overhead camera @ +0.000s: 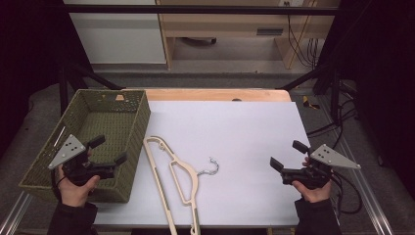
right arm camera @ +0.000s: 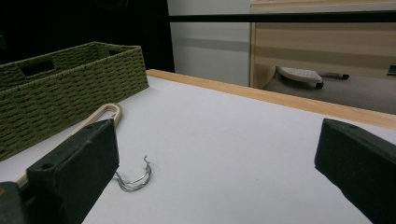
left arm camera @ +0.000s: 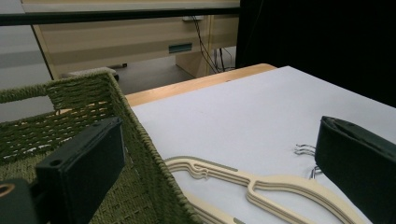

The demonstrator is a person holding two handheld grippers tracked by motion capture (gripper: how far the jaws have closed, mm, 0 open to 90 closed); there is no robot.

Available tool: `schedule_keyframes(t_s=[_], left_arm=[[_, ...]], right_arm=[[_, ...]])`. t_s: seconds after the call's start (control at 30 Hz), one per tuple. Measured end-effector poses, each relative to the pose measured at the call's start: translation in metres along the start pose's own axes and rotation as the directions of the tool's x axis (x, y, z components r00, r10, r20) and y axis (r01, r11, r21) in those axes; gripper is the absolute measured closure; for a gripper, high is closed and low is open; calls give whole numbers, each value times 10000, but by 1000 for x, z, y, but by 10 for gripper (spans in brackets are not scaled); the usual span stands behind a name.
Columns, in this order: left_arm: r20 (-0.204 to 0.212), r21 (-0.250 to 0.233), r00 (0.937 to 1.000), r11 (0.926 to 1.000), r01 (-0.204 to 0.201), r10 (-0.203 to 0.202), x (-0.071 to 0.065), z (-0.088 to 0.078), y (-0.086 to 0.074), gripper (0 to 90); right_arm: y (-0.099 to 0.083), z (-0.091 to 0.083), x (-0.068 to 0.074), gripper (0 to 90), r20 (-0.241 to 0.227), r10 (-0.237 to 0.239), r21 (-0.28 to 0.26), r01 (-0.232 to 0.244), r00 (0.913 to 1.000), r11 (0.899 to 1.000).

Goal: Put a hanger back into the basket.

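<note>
Stacked cream hangers [overhead camera: 181, 171] with wire hooks [overhead camera: 211, 166] lie flat on the white sheet [overhead camera: 235, 127], just right of a green woven basket [overhead camera: 142, 115]. My left gripper [overhead camera: 109, 149] hovers open over the basket's near right corner, with nothing between its jaws. In the left gripper view [left arm camera: 219, 140] the basket wall [left arm camera: 135, 135] and the hangers [left arm camera: 261, 184] lie ahead. At the sheet's right edge my right gripper [overhead camera: 287, 154] is also open and empty, pointing left. The right gripper view [right arm camera: 217, 144] looks toward the hooks [right arm camera: 135, 179] and the basket [right arm camera: 70, 79].
The sheet covers a wooden table whose far edge [overhead camera: 215, 94] shows. Black frame bars and cables [overhead camera: 337, 127] stand at the right side. Beyond the table are wooden furniture [overhead camera: 235, 24] and a floor.
</note>
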State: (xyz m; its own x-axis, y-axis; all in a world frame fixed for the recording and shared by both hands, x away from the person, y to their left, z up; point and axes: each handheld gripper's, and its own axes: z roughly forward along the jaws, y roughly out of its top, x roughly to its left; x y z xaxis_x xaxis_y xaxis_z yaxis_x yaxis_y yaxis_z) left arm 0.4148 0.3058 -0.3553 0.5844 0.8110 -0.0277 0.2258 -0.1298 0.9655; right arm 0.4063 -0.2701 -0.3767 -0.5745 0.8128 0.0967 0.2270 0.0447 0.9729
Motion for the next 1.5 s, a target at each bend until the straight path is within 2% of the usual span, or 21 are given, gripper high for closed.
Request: schedule_keyframes(t_s=[0.2,0.27,0.33,0.47,0.67,0.77,0.83,0.9,0.93,1.1,1.13,1.17,1.2,1.3,1.33,1.37,1.5], left_arm=[[259,170,9993,9995,-259,254,-14,9,3,17],[456,308,9979,9984,-483,469,-23,16,4,17],[508,356,9976,9982,-491,473,-26,18,5,18],[857,636,9942,9954,-713,658,-40,29,6,21],[1369,1187,9858,9863,-1143,978,-60,52,4,33],[1627,1563,9808,9787,-1330,1073,-69,65,0,39],[1756,1848,9784,9725,-1419,1094,-74,74,-3,41],[1903,2252,9739,9600,-1662,1240,-82,87,-7,47],[1903,2252,9739,9600,-1662,1240,-82,87,-7,52],[2344,2811,9622,9379,-2033,1384,-97,112,-13,82],[2484,3015,9580,9285,-2169,1431,-101,121,-15,89],[2555,3108,9552,9228,-2278,1497,-104,126,-16,94],[2555,3108,9552,9228,-2278,1497,-104,126,-16,103],[2808,3428,9468,9050,-2518,1571,-112,144,-20,138],[2808,3428,9468,9050,-2518,1571,-112,144,-20,153],[2911,3500,9436,9004,-2583,1575,-114,149,-21,153],[3059,3879,9405,8828,-2649,1478,-119,165,-28,220]], right_arm=[[1,-1,0,3,-77,-27,-45,27,10000,10000],[1,-1,1,4,-102,-37,-4,37,9999,10000],[2,0,2,4,-118,-33,9,33,9999,10000],[2,2,5,4,-176,-152,56,153,9997,9999],[2,3,6,4,-307,-218,106,221,9993,9997],[2,3,8,4,-369,-166,122,171,9992,9998],[3,4,8,4,-407,-201,120,206,9990,9997],[3,5,9,5,-404,-223,134,228,9989,9996],[3,5,9,5,-404,-223,134,228,9989,9996],[2,7,11,8,-518,-233,245,246,9984,9994],[2,7,11,8,-516,-210,265,223,9985,9994],[1,8,11,8,-536,-217,276,232,9983,9993],[1,8,11,9,-570,-236,302,254,9981,9992],[0,10,12,9,-590,-273,375,295,9979,9989],[0,10,12,9,-590,-273,375,295,9979,9989],[0,10,12,9,-589,-262,382,285,9979,9989],[0,10,12,9,-554,-250,367,270,9981,9990]])
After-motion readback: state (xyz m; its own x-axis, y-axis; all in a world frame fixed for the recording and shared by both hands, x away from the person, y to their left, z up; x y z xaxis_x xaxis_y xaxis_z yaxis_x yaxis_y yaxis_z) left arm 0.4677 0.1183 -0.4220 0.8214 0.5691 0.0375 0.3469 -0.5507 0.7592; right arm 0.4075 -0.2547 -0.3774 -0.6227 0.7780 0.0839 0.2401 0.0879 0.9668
